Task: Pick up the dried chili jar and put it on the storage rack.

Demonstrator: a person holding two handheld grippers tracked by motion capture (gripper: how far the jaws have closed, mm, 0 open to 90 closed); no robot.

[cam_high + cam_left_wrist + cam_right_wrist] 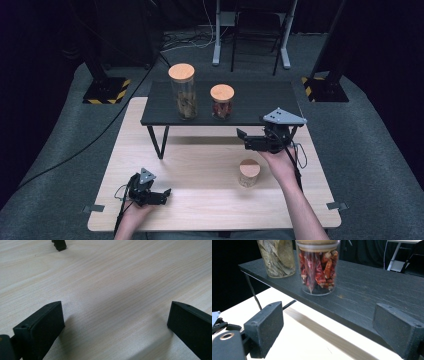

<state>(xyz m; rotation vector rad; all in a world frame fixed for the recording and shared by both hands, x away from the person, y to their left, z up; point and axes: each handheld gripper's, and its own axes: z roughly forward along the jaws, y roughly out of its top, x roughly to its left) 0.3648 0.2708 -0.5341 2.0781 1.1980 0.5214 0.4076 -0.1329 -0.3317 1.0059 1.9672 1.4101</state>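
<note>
A black shelf [260, 107] stands at the back of the light wooden table [200, 200]. On it are a tall jar of dried leaves [183, 97] and a shorter jar of red chillies [221, 104], both with cork lids. A small cork-lidded jar [249, 173] stands on the table below the shelf's front edge. My right gripper [245, 140] hovers open above the small jar, level, pointing left. In the right gripper view its jaws [328, 306] frame the shelf edge [372, 285] and the chilli jar [318, 267]. My left gripper [166, 196] rests open at the table's front left, its jaws [116, 305] over bare wood.
The shelf's thin black legs [156, 142] come down to the table at the left, and a foot [59, 244] shows in the left gripper view. Beyond the table, on grey carpet, are stands with hazard-striped bases [106, 90] and a white frame's legs [250, 50].
</note>
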